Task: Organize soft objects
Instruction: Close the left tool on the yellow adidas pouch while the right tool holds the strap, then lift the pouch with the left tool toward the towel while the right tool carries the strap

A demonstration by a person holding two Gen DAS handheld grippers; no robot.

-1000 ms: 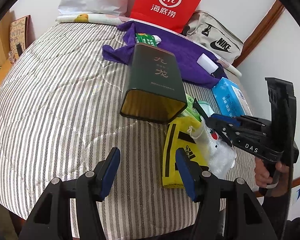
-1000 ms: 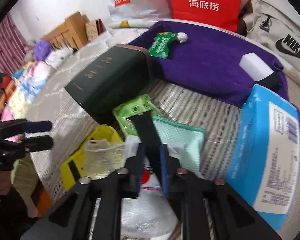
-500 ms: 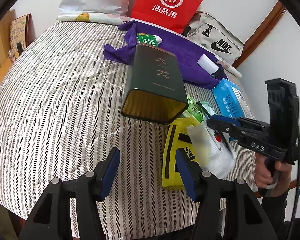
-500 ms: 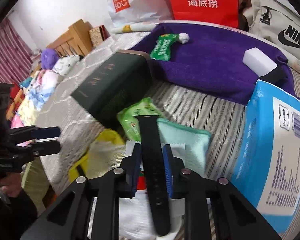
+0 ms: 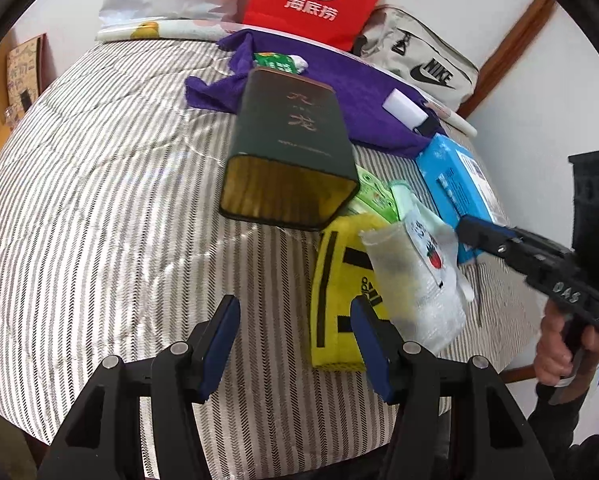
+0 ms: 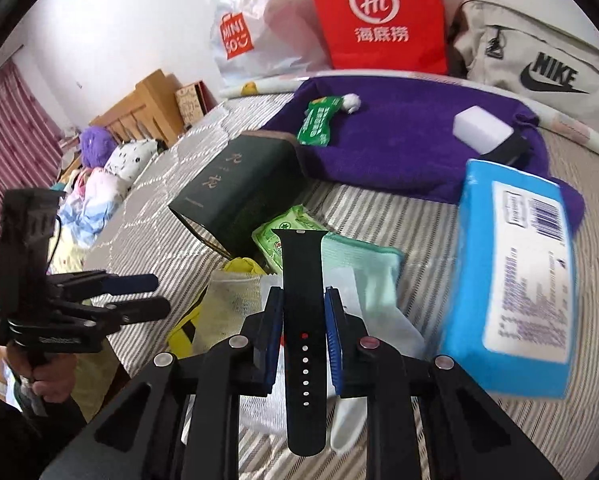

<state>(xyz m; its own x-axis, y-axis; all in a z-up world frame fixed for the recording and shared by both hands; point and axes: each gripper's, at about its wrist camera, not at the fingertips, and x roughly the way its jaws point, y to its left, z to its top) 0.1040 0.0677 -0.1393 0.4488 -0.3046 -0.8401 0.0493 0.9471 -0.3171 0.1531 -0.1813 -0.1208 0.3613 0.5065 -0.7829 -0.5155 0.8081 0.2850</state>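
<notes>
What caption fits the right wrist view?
Right hand-held gripper clamps a black watch strap above bedspread clutter.

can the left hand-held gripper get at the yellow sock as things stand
Probably yes. The left hand-held gripper is open and empty, and the yellow sock lies just ahead of its right finger. The sock's near end is bare; only a mesh pouch overlaps its far right side.

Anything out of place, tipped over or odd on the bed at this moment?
The dark green tin lies on its side, open end facing the left gripper, with no lid in view. The right gripper pinches a black watch strap, an odd find among the cloths and tissue packs.
</notes>
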